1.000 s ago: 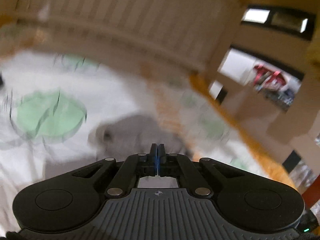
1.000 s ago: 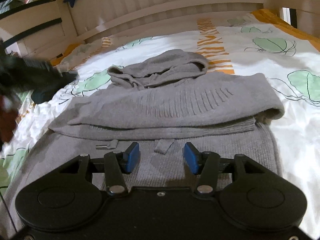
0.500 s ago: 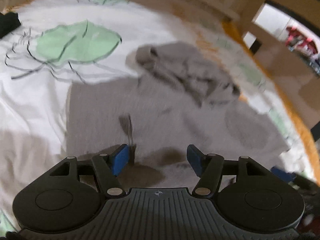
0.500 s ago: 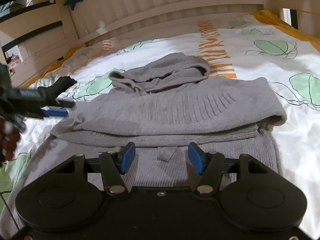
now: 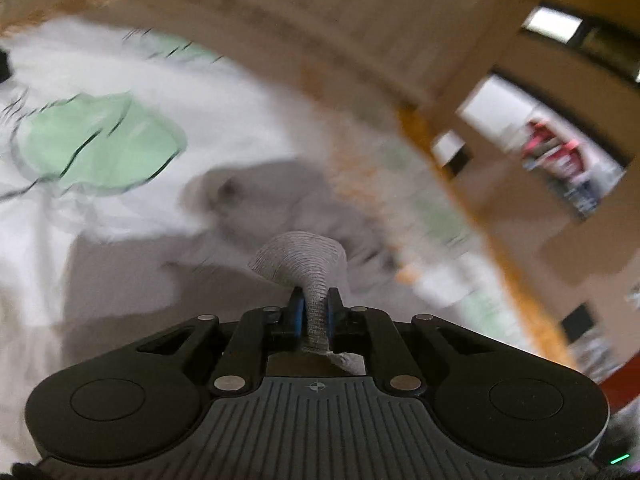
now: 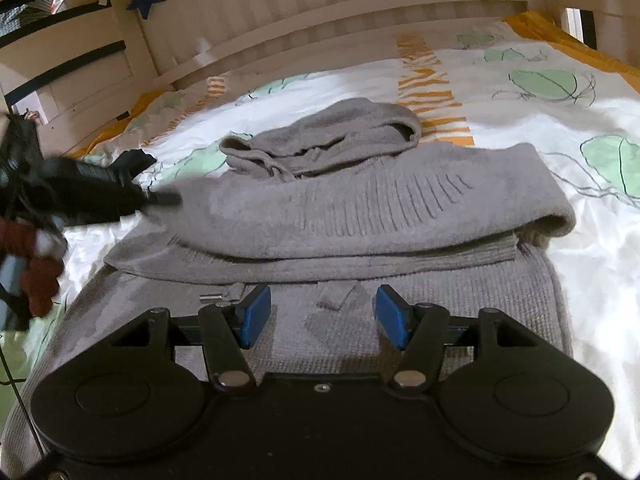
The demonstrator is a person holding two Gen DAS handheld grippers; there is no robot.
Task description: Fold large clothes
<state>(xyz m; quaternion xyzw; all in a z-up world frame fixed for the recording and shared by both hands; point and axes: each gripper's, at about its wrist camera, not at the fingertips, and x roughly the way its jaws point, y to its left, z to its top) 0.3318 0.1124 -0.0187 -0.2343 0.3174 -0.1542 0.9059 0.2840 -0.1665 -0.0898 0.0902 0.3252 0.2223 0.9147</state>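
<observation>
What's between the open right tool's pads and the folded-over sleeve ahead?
Only the grey knit hooded sweater's own body panel, with a small knit tab and a metal-tipped drawstring end; right wrist view.

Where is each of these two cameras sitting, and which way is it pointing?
Left wrist: rides the left gripper, looking along its fingers, which have just closed on a bunch of the grey hooded sweater; blurred bed beyond.
Right wrist: rides the right gripper, jaws open above the sweater; the left gripper enters at left.
Shared: sweater, leaf-print sheet.
</observation>
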